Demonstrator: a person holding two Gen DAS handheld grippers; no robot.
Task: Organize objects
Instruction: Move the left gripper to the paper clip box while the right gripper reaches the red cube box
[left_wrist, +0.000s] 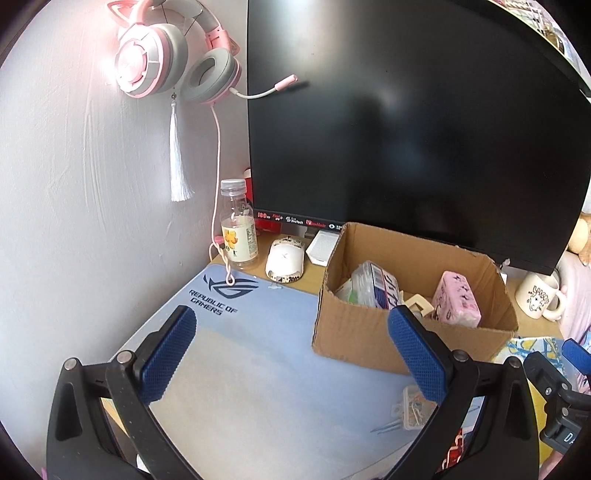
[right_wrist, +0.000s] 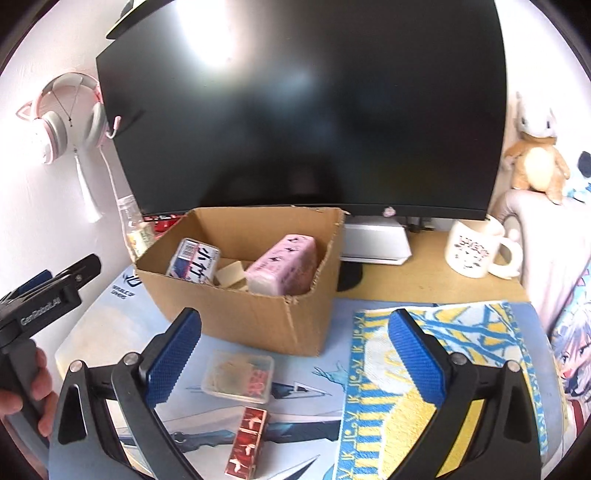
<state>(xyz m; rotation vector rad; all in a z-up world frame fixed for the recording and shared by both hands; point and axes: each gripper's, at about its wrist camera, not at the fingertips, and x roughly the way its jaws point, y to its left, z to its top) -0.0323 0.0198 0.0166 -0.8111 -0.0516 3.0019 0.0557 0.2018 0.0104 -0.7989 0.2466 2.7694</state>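
Both claws hang empty, jaws spread wide. The right claw (right_wrist: 295, 350) hovers over the mouse mat, and the clear plastic case (right_wrist: 238, 376) lies flat right between its fingers, just in front of the cardboard box (right_wrist: 240, 314). The red packet (right_wrist: 247, 441) lies nearer, long axis running towards the camera. The left claw (left_wrist: 291, 350) sits further left, so the right looks better placed for the case

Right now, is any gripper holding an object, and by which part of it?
Nothing is held. The left gripper and the right gripper both stand wide open, with only the desk mat showing between their blue pads.
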